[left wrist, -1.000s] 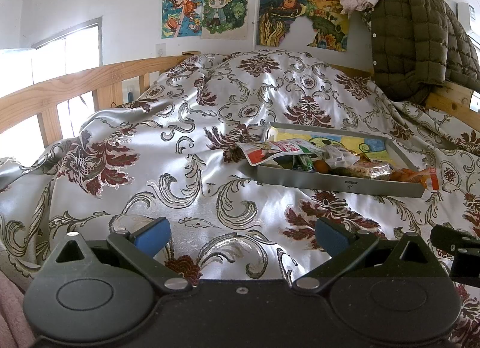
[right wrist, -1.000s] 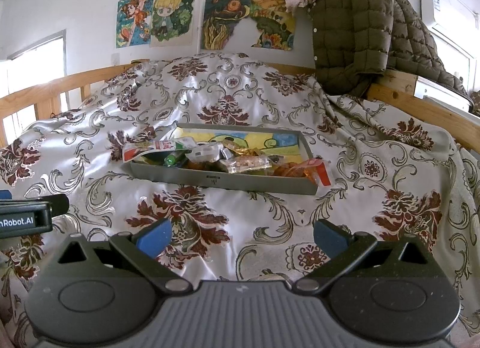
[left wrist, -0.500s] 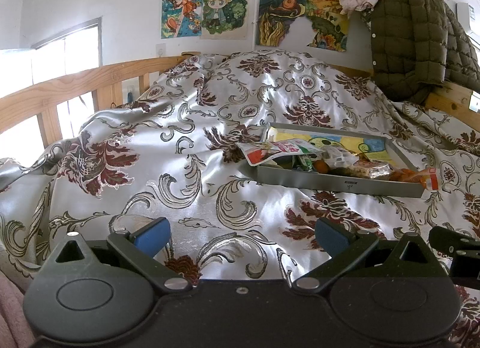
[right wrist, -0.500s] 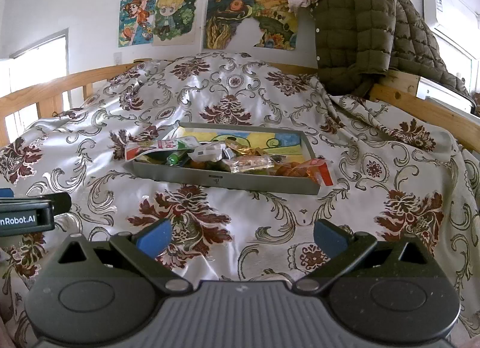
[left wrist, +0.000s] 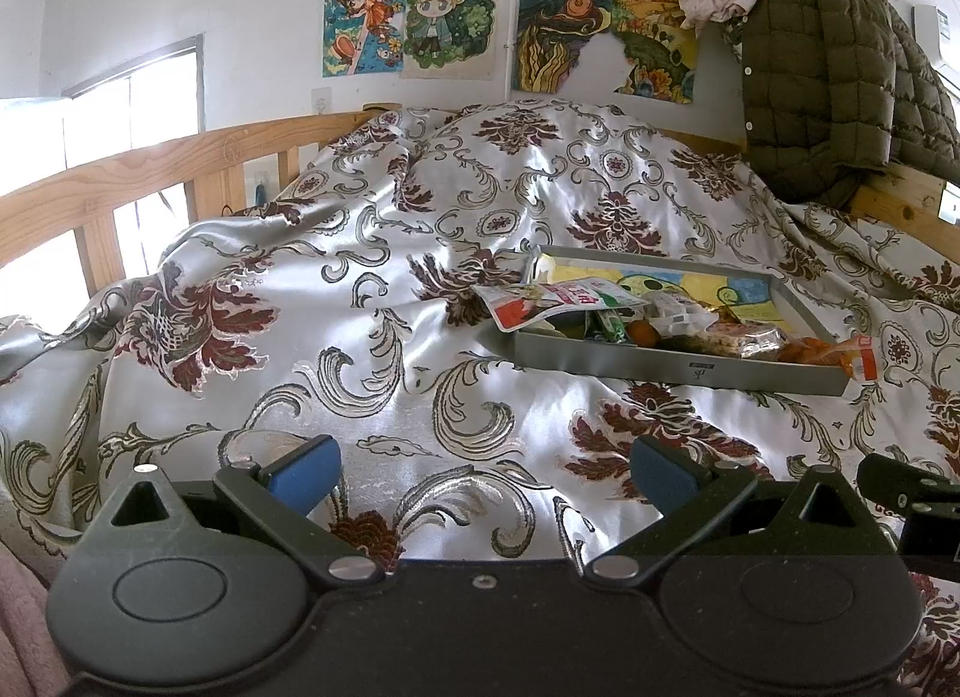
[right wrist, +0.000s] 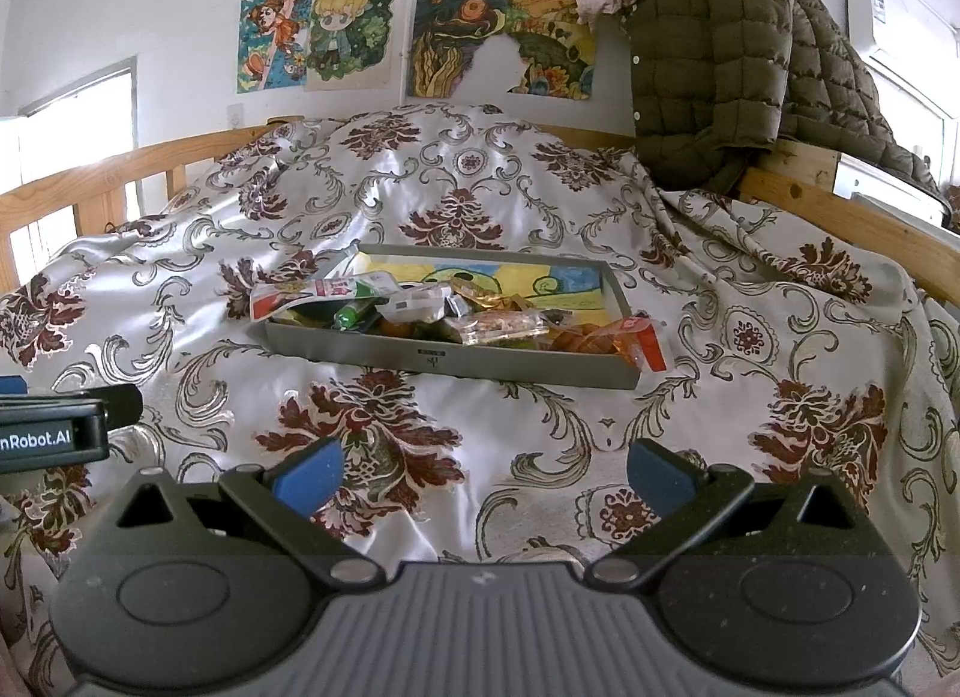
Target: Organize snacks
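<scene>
Snacks (right wrist: pixel 480 322) lie heaped along the near side of a grey tray (right wrist: pixel 456 359), mid-frame on the patterned bedspread (right wrist: pixel 420 457). Your left claw (left wrist: pixel 480 466) and right claw (right wrist: pixel 480 466) both gape empty at the bottom, well short of it. Upper right, an olive jacket (right wrist: pixel 720 66) hangs.

Wide stretch of bare bedspread (right wrist: pixel 480 415) between both claws and the grey tray (right wrist: pixel 456 358), nothing on it, so the approach from the near side is open. The tray's near wall stands in the way of a low reach, and snack packets (right wrist: pixel 492 325) pile above it, one white-and-red packet (left wrist: pixel 540 301) hanging over the left corner. Wooden bed rail (left wrist: pixel 120 181) blocks the left, a quilted jacket (right wrist: pixel 720 66) the far right.
</scene>
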Demonstrator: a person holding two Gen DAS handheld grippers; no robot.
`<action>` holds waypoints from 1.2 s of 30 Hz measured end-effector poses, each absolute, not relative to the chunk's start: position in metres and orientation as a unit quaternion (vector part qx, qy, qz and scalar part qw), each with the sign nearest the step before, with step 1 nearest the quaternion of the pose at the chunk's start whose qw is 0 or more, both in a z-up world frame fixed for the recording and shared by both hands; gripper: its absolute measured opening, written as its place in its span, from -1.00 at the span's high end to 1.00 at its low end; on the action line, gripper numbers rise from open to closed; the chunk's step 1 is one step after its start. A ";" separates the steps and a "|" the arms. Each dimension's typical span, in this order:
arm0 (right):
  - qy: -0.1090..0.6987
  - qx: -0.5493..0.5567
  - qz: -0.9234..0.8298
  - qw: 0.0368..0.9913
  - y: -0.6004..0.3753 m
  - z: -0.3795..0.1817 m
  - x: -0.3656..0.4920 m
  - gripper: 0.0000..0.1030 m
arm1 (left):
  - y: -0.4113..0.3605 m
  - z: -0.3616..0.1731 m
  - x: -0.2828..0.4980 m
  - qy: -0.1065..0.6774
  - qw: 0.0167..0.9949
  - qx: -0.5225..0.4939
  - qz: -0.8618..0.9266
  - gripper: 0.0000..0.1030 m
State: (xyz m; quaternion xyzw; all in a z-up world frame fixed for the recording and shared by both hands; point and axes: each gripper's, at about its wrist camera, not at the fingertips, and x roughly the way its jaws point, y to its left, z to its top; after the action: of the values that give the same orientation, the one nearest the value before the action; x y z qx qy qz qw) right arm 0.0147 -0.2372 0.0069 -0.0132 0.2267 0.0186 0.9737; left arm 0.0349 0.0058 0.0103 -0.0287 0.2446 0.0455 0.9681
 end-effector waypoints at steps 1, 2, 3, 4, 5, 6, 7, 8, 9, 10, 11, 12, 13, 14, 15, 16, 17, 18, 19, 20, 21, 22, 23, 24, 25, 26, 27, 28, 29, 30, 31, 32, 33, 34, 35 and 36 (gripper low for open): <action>0.227 -0.013 0.019 0.974 -0.237 0.006 0.014 -1.00 | 0.006 0.010 0.035 0.244 0.968 -0.029 0.046 -0.99; 0.227 -0.013 0.019 0.974 -0.238 0.006 0.014 -1.00 | 0.006 0.010 0.035 0.244 0.968 -0.028 0.045 -0.99; 0.227 -0.013 0.019 0.974 -0.237 0.007 0.015 -1.00 | 0.006 0.010 0.034 0.243 0.969 -0.027 0.045 -0.99; 0.227 -0.013 0.019 0.974 -0.237 0.005 0.013 -1.00 | 0.007 0.010 0.035 0.244 0.968 -0.024 0.045 -0.99; 0.227 -0.013 0.019 0.974 -0.237 0.006 0.014 -1.00 | 0.008 0.009 0.035 0.249 0.967 -0.021 0.047 -0.99; 0.227 -0.013 0.018 0.974 -0.237 0.007 0.015 -1.00 | 0.008 0.008 0.036 0.252 0.966 -0.017 0.047 -0.99; 0.227 -0.014 0.018 0.974 -0.237 0.005 0.013 -1.00 | 0.007 0.009 0.036 0.255 0.966 -0.015 0.044 -0.99; 0.227 -0.013 0.018 0.974 -0.237 0.006 0.014 -1.00 | 0.009 0.008 0.036 0.256 0.966 -0.014 0.042 -0.99; 0.227 -0.013 0.018 0.974 -0.237 0.007 0.015 -1.00 | 0.010 0.008 0.036 0.255 0.966 -0.015 0.041 -0.99; 0.227 -0.013 0.019 0.974 -0.237 0.005 0.013 -1.00 | 0.009 0.009 0.035 0.254 0.966 -0.015 0.040 -0.99; 0.227 -0.013 0.019 0.974 -0.237 0.005 0.013 -1.00 | 0.009 0.009 0.035 0.253 0.967 -0.015 0.041 -0.99; 0.227 -0.013 0.018 0.974 -0.237 0.007 0.015 -1.00 | 0.010 0.010 0.034 0.252 0.967 -0.015 0.042 -0.99; 0.227 -0.013 0.018 0.974 -0.237 0.005 0.013 -1.00 | 0.009 0.010 0.034 0.252 0.967 -0.014 0.044 -0.99; 0.227 -0.013 0.018 0.974 -0.237 0.006 0.014 -1.00 | 0.007 0.010 0.035 0.252 0.967 -0.013 0.046 -0.99; 0.227 -0.013 0.018 0.974 -0.237 0.007 0.015 -1.00 | 0.008 0.009 0.035 0.253 0.966 -0.013 0.046 -0.99; 0.227 -0.013 0.018 0.974 -0.237 0.005 0.014 -1.00 | 0.004 0.010 0.035 0.253 0.966 -0.012 0.046 -0.99; 0.227 -0.014 0.018 0.974 -0.237 0.007 0.015 -1.00 | 0.004 0.010 0.034 0.254 0.966 -0.011 0.047 -0.99; 0.228 -0.014 0.018 0.973 -0.237 0.007 0.015 -1.00 | 0.004 0.010 0.035 0.253 0.966 -0.011 0.047 -0.99; 0.228 -0.014 0.018 0.973 -0.237 0.007 0.015 -1.00 | 0.004 0.010 0.035 0.253 0.966 -0.011 0.046 -0.99; 0.228 -0.013 0.018 0.973 -0.237 0.007 0.016 -1.00 | 0.005 0.010 0.034 0.253 0.966 -0.011 0.046 -0.99; 0.228 -0.013 0.018 0.973 -0.237 0.008 0.016 -1.00 | 0.005 0.010 0.034 0.253 0.966 -0.010 0.046 -0.99; 0.228 -0.013 0.018 0.973 -0.237 0.006 0.014 -1.00 | 0.004 0.010 0.034 0.254 0.966 -0.010 0.046 -0.99; 0.228 -0.014 0.018 0.973 -0.237 0.008 0.016 -1.00 | 0.004 0.010 0.034 0.254 0.966 -0.009 0.046 -0.99; 0.228 -0.014 0.018 0.973 -0.237 0.008 0.016 -1.00 | 0.005 0.009 0.034 0.255 0.966 -0.008 0.046 -0.99; 0.228 -0.014 0.018 0.973 -0.237 0.006 0.014 -1.00 | 0.005 0.009 0.034 0.256 0.966 -0.008 0.045 -0.99; 0.228 -0.014 0.018 0.973 -0.237 0.008 0.016 -1.00 | 0.006 0.009 0.034 0.257 0.965 -0.008 0.045 -0.99; 0.228 -0.014 0.018 0.973 -0.237 0.008 0.016 -1.00 | 0.006 0.009 0.034 0.257 0.965 -0.009 0.045 -0.99; 0.229 -0.014 0.018 0.973 -0.237 0.006 0.014 -1.00 | 0.005 0.009 0.034 0.257 0.965 -0.008 0.045 -0.99; 0.229 -0.014 0.018 0.973 -0.237 0.008 0.016 -1.00 | 0.005 0.009 0.035 0.256 0.966 -0.008 0.045 -0.99; 0.229 -0.014 0.018 0.973 -0.237 0.008 0.016 -1.00 | 0.005 0.009 0.035 0.256 0.966 -0.007 0.045 -0.99; 0.229 -0.014 0.018 0.973 -0.237 0.006 0.014 -1.00 | 0.005 0.009 0.035 0.256 0.965 -0.007 0.045 -0.99; 0.229 -0.014 0.018 0.973 -0.237 0.008 0.016 -1.00 | 0.005 0.009 0.035 0.257 0.965 -0.007 0.045 -0.99; 0.229 -0.014 0.018 0.973 -0.237 0.008 0.016 -1.00 | 0.005 0.009 0.035 0.257 0.965 -0.007 0.045 -0.99; 0.229 -0.014 0.018 0.973 -0.237 0.008 0.015 -1.00 | 0.005 0.009 0.035 0.257 0.965 -0.007 0.045 -0.99; 0.229 -0.014 0.018 0.973 -0.237 0.007 0.015 -1.00 | 0.005 0.009 0.035 0.257 0.965 -0.008 0.045 -0.99; 0.229 -0.014 0.018 0.973 -0.236 0.008 0.016 -1.00 | 0.006 0.009 0.034 0.257 0.965 -0.008 0.046 -0.99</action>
State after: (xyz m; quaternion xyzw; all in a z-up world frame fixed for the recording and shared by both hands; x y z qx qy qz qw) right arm 0.0157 -0.2364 0.0082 -0.0139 0.2287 0.0180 0.9732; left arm 0.0342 0.0058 0.0089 -0.0076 0.2566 0.0458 0.9654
